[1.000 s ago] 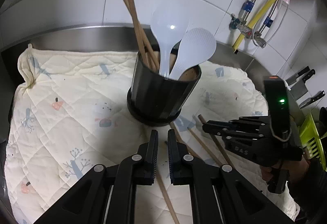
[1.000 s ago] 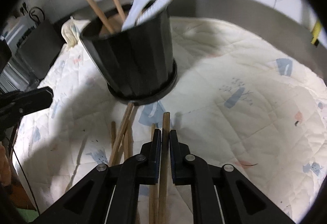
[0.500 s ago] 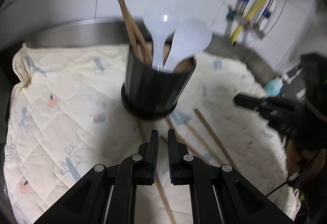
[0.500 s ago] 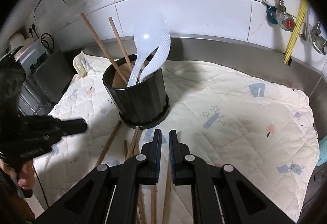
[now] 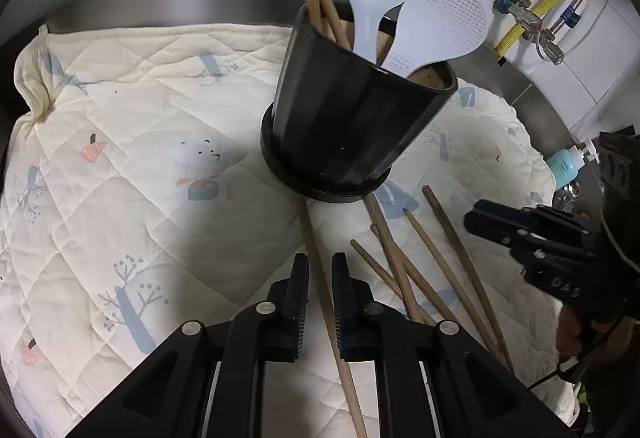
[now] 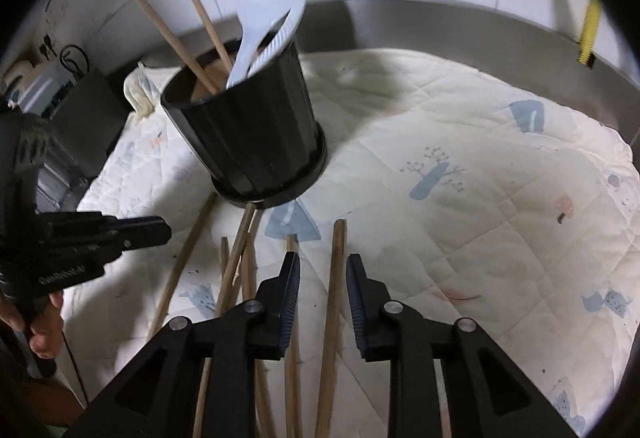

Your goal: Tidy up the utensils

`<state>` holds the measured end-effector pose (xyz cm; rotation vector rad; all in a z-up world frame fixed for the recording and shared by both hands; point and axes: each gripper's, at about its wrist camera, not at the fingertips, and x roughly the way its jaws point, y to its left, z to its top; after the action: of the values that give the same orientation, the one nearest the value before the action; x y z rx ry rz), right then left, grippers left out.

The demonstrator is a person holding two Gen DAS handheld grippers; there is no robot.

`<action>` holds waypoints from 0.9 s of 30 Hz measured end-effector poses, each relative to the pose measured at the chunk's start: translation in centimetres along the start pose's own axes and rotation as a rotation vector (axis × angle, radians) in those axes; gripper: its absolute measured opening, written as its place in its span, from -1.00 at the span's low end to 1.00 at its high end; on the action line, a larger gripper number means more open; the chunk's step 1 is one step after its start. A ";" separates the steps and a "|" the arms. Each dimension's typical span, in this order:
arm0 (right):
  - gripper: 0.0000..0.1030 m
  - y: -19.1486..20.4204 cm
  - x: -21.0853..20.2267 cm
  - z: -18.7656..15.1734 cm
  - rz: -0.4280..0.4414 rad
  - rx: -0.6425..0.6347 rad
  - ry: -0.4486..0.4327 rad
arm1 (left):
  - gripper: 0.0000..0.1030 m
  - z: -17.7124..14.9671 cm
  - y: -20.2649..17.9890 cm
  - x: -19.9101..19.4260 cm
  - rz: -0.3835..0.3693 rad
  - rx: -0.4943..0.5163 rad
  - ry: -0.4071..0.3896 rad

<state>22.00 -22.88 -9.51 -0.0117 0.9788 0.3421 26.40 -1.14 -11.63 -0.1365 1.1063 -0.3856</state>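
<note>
The left tool [image 5: 320,290] has just been opening and now straddles 1 chopstick [image 5: 316,258] without clamping it; that stick lies on the quilted mat [image 5: 132,166], its long axis running from between the fingers straight toward the base of the black holder [image 5: 352,134]. The right tool [image 6: 322,292], also just parted, stands released over another chopstick [image 6: 336,278] lying along its own pointing line, so each hand has 1 stick directly beneath it.
</note>
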 end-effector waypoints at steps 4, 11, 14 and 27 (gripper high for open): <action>-0.48 0.2 1.6 0.1 -0.031 -0.026 0.031 | -0.58 0.1 0.2 0.4 -0.005 -0.003 0.006; -0.50 0.5 3.6 0.2 -0.078 -0.057 0.066 | -0.39 -0.1 0.3 0.9 -0.008 -0.007 0.010; -0.67 0.8 3.7 0.4 -0.110 -0.081 0.060 | -0.39 -0.2 0.2 1.4 -0.001 -0.002 0.016; -0.81 -0.2 0.1 0.5 -0.104 -0.036 -0.019 | -0.41 1.2 -0.3 4.2 0.038 0.024 0.050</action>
<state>22.49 -22.96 -9.32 -0.0918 0.9496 0.2640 29.06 -3.09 -14.54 -0.0852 1.1520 -0.3702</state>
